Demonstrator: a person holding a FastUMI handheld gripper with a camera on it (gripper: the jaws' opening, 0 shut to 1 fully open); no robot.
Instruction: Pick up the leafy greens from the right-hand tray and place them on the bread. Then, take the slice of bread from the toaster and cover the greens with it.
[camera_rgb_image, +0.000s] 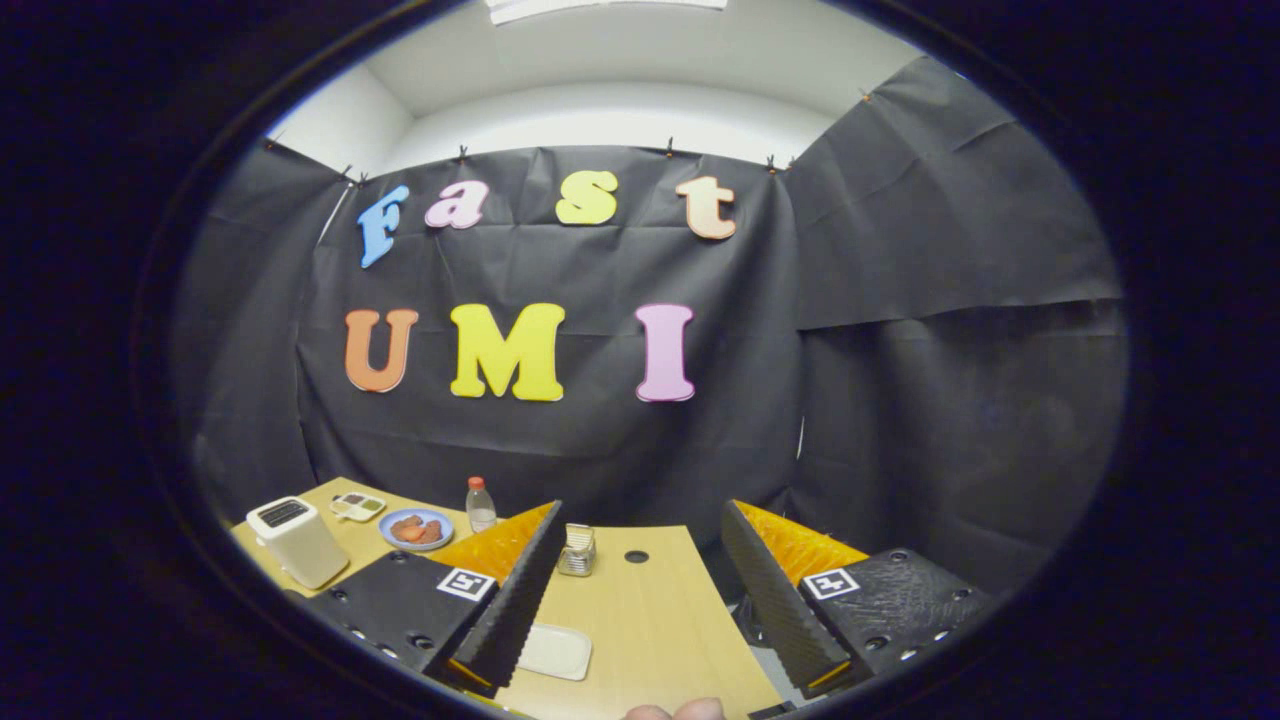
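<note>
Toaster (296, 541): far left on counter (640, 610), beyond left finger. Tray (357, 507) and blue plate (416, 529) just behind it; bottle (481, 503) beside plate. Metal rack (577, 550) and white dish (555, 651) between fingers. Tool (640, 610): fingers wide apart, holding nothing.

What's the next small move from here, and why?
Probably tilt the gripper down toward the table to find the greens. Its fingers stand wide open with nothing between them, aimed mostly at the booth wall. The toaster, a blue plate and a small divided tray sit off to the left; a pale tray lies near the left finger. No greens can be made out.
</note>
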